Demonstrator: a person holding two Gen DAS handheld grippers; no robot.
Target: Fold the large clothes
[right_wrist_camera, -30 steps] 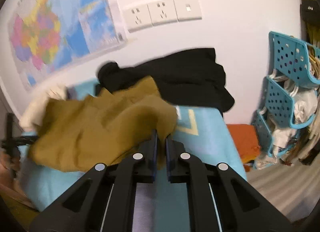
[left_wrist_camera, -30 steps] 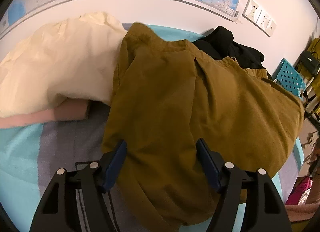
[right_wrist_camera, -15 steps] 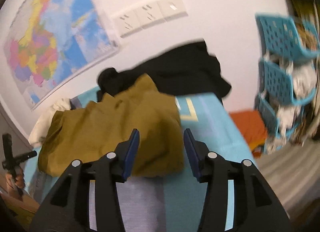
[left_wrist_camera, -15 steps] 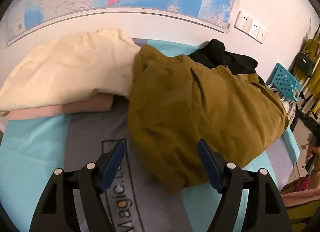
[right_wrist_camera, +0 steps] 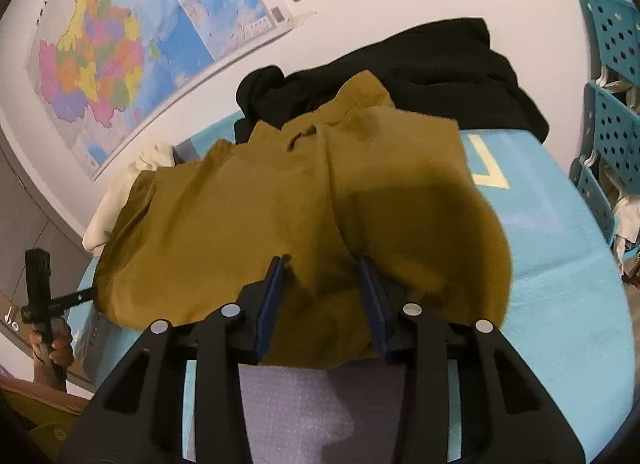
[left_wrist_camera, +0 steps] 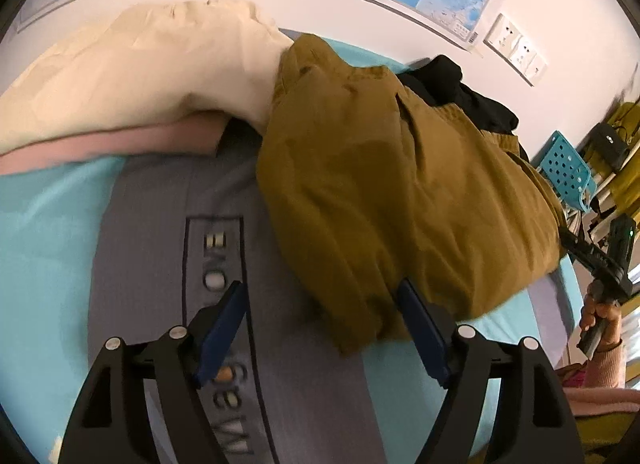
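A mustard-brown garment (left_wrist_camera: 380, 183) lies bunched on the turquoise and grey mat (left_wrist_camera: 48, 248). My left gripper (left_wrist_camera: 320, 284) hangs over the grey strip at the garment's near-left edge. Its jaws are wide and still opening, with only the garment's lower corner by the right finger. In the right wrist view the same garment (right_wrist_camera: 280, 203) fills the middle. My right gripper (right_wrist_camera: 320, 260) straddles its near edge, jaws closing, a fold of cloth between them with no clear pinch.
A cream garment (left_wrist_camera: 140, 63) lies on a pink one (left_wrist_camera: 120, 143) at the back left. A black garment (right_wrist_camera: 440, 63) is heaped against the wall. Blue perforated baskets (right_wrist_camera: 612, 123) stand right of the table. A hand (right_wrist_camera: 52, 344) holds the other gripper's handle.
The right gripper let go of the garment's corner, opened, and came down over its near edge. The left gripper drew back and leftward, so the garment now sits right of its jaws.
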